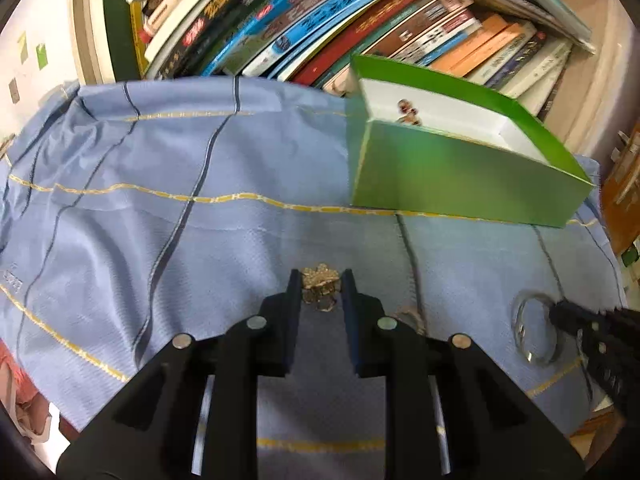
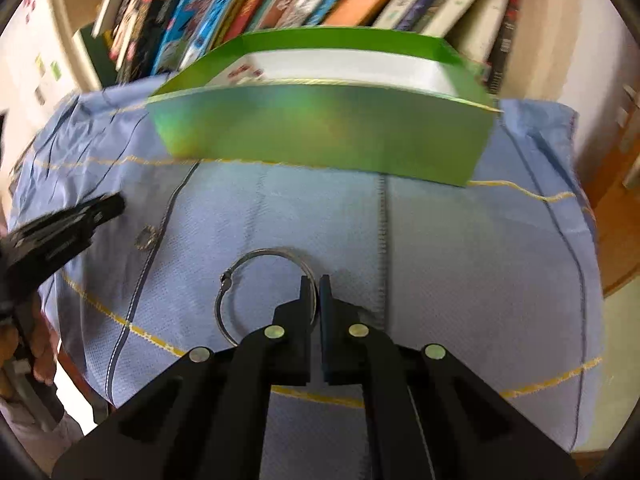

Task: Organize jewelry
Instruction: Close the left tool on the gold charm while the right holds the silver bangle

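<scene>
Gold brooch between left gripper fingertips, pinched.

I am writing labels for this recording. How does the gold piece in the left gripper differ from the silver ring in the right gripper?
The gold piece is a bunched, lumpy cluster; the silver bangle is one thin open hoop with a small clasp. The cluster sits wholly between the left gripper fingers; the right gripper pinches only the bangle's rim. Both are over the blue cloth.

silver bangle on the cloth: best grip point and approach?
Grip the thin band of the bangle on its right arc, from above, one jaw inside the loop, one outside. It lies flat on the cloth, so only the band offers purchase. The right gripper is closed there.
</scene>
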Available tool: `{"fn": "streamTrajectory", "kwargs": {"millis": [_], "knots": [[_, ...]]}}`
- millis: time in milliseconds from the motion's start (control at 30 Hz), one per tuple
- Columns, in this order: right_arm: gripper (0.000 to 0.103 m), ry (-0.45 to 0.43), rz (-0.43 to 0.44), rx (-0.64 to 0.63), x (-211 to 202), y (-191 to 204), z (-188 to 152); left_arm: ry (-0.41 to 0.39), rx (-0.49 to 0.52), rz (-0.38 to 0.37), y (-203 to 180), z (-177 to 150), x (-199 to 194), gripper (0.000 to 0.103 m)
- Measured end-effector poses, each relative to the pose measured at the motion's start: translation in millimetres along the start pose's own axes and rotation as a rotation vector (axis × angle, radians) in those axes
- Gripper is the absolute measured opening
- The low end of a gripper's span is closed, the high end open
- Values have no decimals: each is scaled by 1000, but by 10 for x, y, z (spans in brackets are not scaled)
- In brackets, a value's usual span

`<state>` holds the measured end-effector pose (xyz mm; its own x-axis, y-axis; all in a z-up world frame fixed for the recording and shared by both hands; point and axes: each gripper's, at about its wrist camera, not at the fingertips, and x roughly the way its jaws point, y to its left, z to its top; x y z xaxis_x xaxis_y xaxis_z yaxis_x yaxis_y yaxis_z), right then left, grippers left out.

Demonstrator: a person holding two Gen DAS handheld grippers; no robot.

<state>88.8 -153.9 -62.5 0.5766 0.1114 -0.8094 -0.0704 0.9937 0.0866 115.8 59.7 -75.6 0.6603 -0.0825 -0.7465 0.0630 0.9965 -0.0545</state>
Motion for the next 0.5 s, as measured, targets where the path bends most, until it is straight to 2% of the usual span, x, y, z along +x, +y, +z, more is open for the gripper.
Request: {"fn": "streamTrajectory", "kwargs": {"millis": [133,267,400,500], "knots": [[4,-14,-83,87,-105,-290,-28,-27,77,-62,-277,-84,-241,20],[5,11,-132,160,-94,-537,-141,-11,165,-144,-638,-219,-303,20],[5,12,-134,152,-83,-552,-224,32,196,-160,-819,-295,-168,20],[14,6,-133,126,-96,-505,-258,53,199,-149,-844,-331,-99,21]]}}
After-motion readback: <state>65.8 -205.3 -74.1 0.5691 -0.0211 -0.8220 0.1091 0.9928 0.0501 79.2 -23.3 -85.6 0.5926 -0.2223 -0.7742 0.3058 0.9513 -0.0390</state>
